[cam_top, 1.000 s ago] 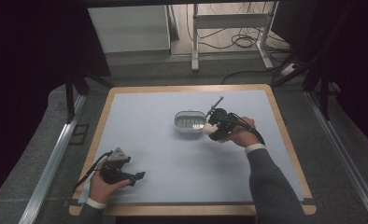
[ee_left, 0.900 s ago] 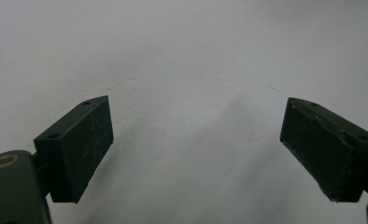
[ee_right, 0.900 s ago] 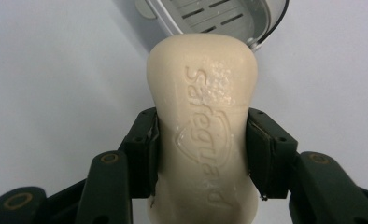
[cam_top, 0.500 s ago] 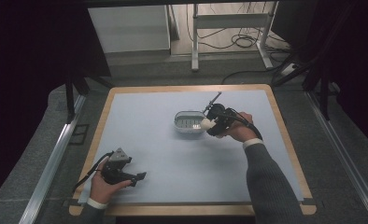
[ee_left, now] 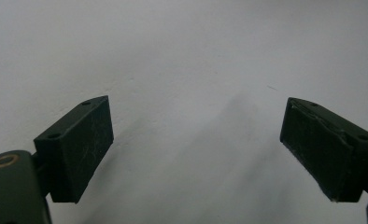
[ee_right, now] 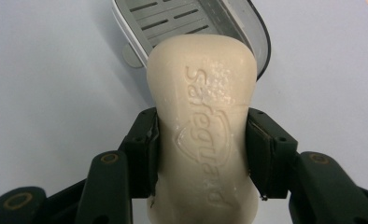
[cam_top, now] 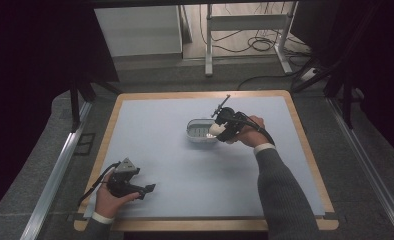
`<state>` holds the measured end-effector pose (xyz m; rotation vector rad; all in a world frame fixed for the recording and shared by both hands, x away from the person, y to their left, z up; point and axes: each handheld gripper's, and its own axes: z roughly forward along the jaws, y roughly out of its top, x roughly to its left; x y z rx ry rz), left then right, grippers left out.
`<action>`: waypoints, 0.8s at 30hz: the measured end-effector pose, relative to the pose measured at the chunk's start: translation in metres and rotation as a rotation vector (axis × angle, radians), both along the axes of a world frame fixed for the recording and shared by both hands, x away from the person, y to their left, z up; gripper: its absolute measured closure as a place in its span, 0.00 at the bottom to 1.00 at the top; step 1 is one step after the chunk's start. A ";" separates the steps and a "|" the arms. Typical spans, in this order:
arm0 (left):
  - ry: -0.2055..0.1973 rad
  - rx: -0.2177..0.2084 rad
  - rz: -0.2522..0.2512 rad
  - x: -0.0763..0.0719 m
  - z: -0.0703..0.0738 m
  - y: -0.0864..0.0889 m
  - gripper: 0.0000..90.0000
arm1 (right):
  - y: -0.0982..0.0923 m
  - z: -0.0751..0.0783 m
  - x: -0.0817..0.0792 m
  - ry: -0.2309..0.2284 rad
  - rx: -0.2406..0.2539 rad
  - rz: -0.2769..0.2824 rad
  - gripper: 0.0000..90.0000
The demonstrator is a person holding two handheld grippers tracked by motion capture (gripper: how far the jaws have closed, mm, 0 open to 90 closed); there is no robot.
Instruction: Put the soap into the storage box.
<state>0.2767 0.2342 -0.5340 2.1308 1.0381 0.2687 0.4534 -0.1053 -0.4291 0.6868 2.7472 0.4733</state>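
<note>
High view: at the near left corner of the table point(cam_top: 150, 125), the left hand point(cam_top: 107, 200) lies low on the surface, forearm coming in from the near edge, with the left gripper point(cam_top: 146, 190) pointing right along the tabletop. Left gripper view has its two black pads point(ee_left: 77, 147) standing wide apart over bare pale surface, nothing between them. Farther right and deeper on the table, the right arm's grey sleeve point(cam_top: 280, 195) stretches far and slightly left, the right hand point(cam_top: 247, 131) angled so the right gripper point(cam_top: 216, 131) points left at the grey soap dish point(cam_top: 200, 131). Right gripper view shows those jaws clamped on both sides of a cream bar of soap point(ee_right: 203, 126), whose far end hangs over the near rim of the slotted dish.
</note>
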 end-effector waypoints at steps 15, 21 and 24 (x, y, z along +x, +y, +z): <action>0.001 0.003 -0.008 0.000 0.000 0.000 0.11 | 0.028 0.003 0.016 -0.005 -0.010 0.038 0.55; 0.004 0.004 -0.007 0.000 0.000 0.000 0.11 | 0.037 0.001 0.025 -0.001 -0.016 0.052 0.55; 0.005 0.005 -0.009 0.000 -0.001 0.000 0.11 | 0.041 0.001 0.029 -0.008 -0.021 0.056 0.55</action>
